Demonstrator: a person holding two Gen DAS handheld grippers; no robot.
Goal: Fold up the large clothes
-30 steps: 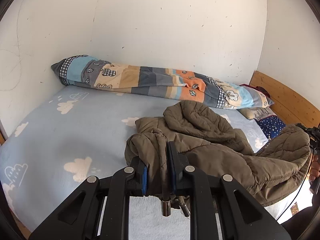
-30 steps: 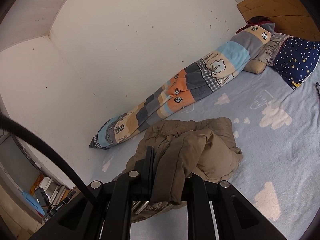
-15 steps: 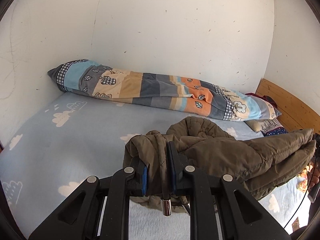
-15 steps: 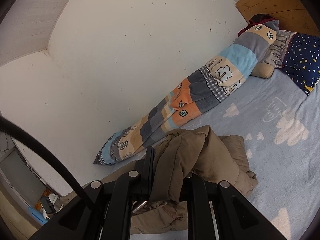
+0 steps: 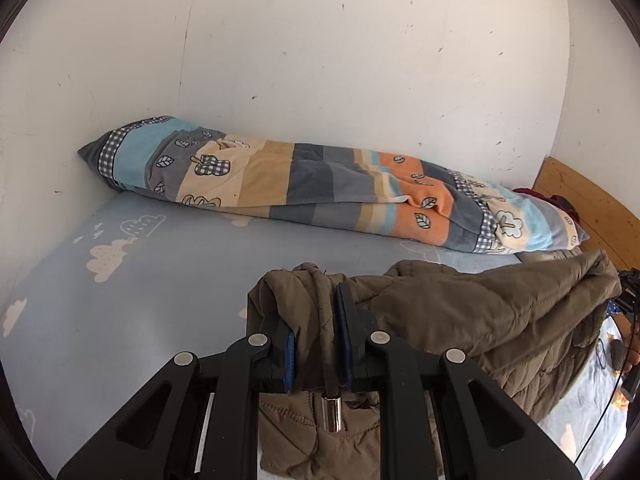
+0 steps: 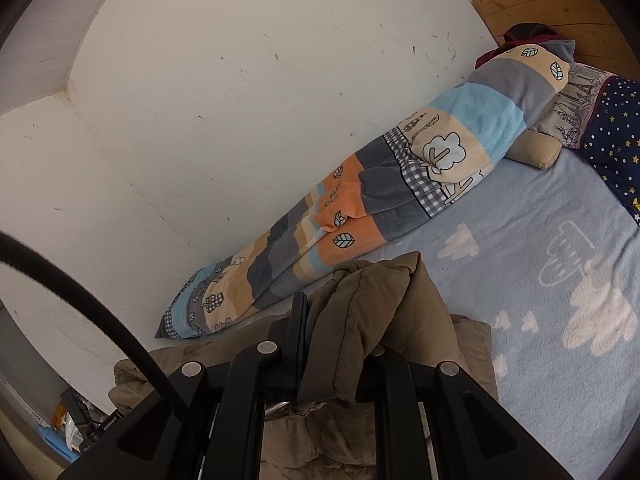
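While both hand-held grippers (image 5: pixel 316 336) (image 6: pixel 340 344) clamp the brown jacket (image 5: pixel 480 316), cloud-print bedsheet (image 5: pixel 140 288) against white wall (image 5: pixel 320 60).

Jacket (image 5: pixel 460 320) now lifted, stretched taut

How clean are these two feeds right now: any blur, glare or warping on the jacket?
Left wrist view: sharp, soft daylight, no glare; the fisheye bows the wall, and the jacket clamped in the left gripper reads clearly. Right wrist view: tilted, dark corners, a cable crossing the left side.
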